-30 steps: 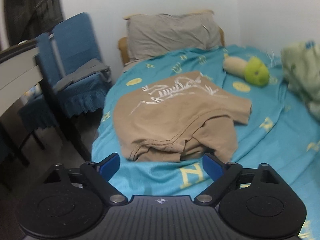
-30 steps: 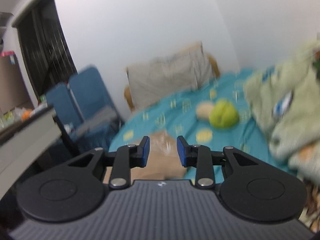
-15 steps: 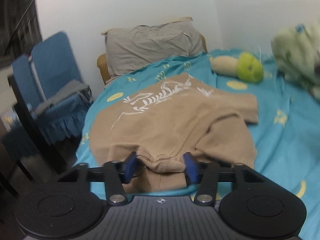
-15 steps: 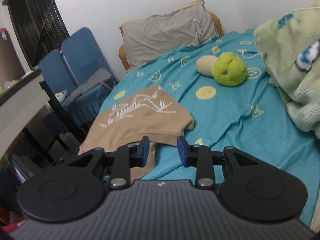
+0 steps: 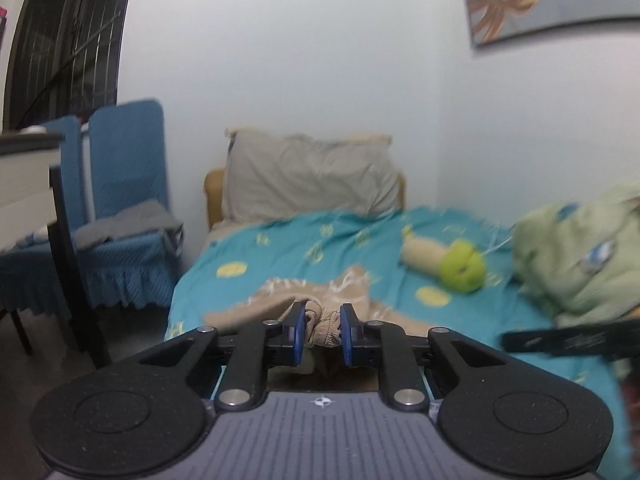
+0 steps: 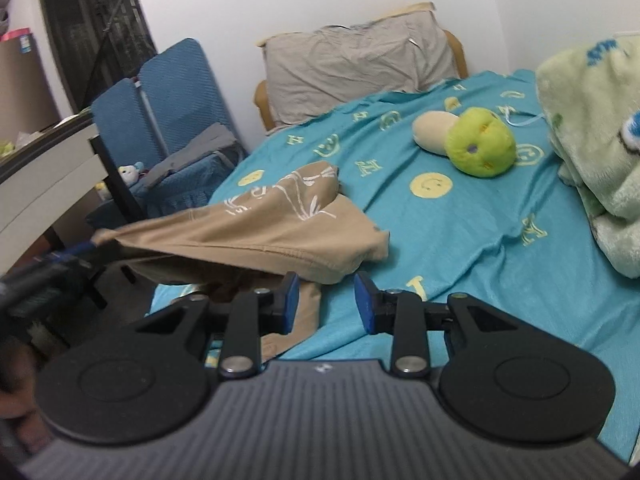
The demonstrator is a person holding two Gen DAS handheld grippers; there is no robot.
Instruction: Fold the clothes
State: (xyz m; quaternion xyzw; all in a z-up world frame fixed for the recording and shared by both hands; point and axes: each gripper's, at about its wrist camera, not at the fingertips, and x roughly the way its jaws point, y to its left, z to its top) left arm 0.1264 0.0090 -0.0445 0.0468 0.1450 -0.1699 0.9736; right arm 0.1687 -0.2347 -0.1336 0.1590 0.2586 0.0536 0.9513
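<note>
Left gripper (image 5: 323, 334), jaws closing, pinches the tan shirt's (image 6: 276, 224) near hem; right gripper (image 6: 325, 301) hovers spread beside it.

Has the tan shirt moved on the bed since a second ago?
Yes. The tan shirt lay flat on the blue sheet; now the left claw, closing on its hem, has lifted that edge off the sheet.

I am looking at one tan T-shirt (image 6: 256, 236) with a white line print on its chest, lying crumpled near the left edge of the bed. Its near hem is being lifted clear of the bed and pulled out toward the left into a taut ridge, bunched at the raised end. The printed far part is still resting on the bed. One loose fold is hanging down at the near edge.
</note>
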